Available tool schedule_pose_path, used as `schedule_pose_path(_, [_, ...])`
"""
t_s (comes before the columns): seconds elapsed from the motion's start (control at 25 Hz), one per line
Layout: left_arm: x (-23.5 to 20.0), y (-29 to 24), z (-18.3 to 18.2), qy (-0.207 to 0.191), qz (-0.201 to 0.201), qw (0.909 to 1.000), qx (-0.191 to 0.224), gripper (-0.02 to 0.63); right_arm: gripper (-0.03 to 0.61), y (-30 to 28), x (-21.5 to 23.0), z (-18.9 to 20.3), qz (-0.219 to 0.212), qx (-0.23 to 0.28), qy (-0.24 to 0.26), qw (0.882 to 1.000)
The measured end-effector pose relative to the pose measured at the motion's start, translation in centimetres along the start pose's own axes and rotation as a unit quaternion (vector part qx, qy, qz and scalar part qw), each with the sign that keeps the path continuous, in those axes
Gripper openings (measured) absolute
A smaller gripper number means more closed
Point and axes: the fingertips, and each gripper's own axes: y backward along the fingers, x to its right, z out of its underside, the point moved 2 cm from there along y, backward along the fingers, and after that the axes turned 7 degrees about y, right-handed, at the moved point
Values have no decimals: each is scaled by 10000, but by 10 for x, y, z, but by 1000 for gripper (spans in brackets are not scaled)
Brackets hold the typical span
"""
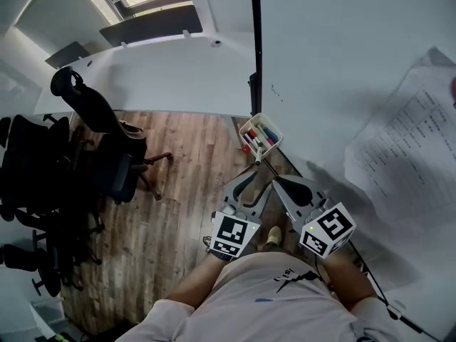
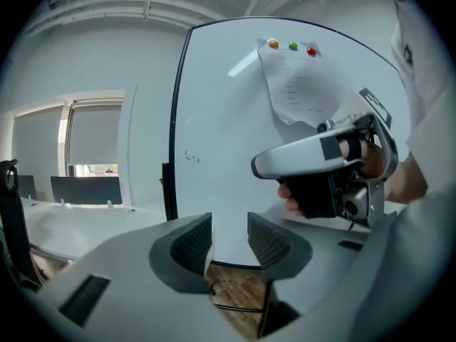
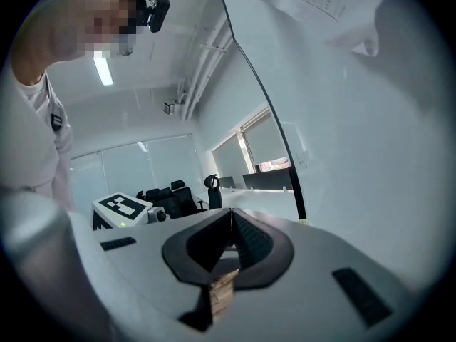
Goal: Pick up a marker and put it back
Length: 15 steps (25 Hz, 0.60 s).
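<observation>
Head view: left claw [image 1: 249,184] and right claw [image 1: 285,185] side by side above wooden floor [image 1: 192,162], near marker tray [image 1: 274,127] at whiteboard [image 1: 320,63] edge. Markers [image 1: 261,138] lie in tray, apart from both claws.

Left gripper view: left claw jaws apart, nothing between. Paper sheet [image 2: 299,84] on whiteboard under three magnets.

Right gripper view: right claw jaws pressed together, empty.

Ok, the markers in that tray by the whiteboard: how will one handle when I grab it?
The markers look like slim, smooth barrels, so probably light, rigid and somewhat slippery. They lie crowded together in the small white tray, so lifting one may nudge its neighbours.
</observation>
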Motion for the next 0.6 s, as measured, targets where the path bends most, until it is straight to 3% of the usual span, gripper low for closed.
schedule_pose_path(0.4, [11, 27, -55, 261, 20, 9984, 492, 157, 14, 16, -7, -23, 52, 250, 193, 9995])
schedule_pose_path(0.6, [14, 41, -79, 291, -81, 9967, 752, 53, 14, 20, -8, -29, 95, 247, 215, 9994])
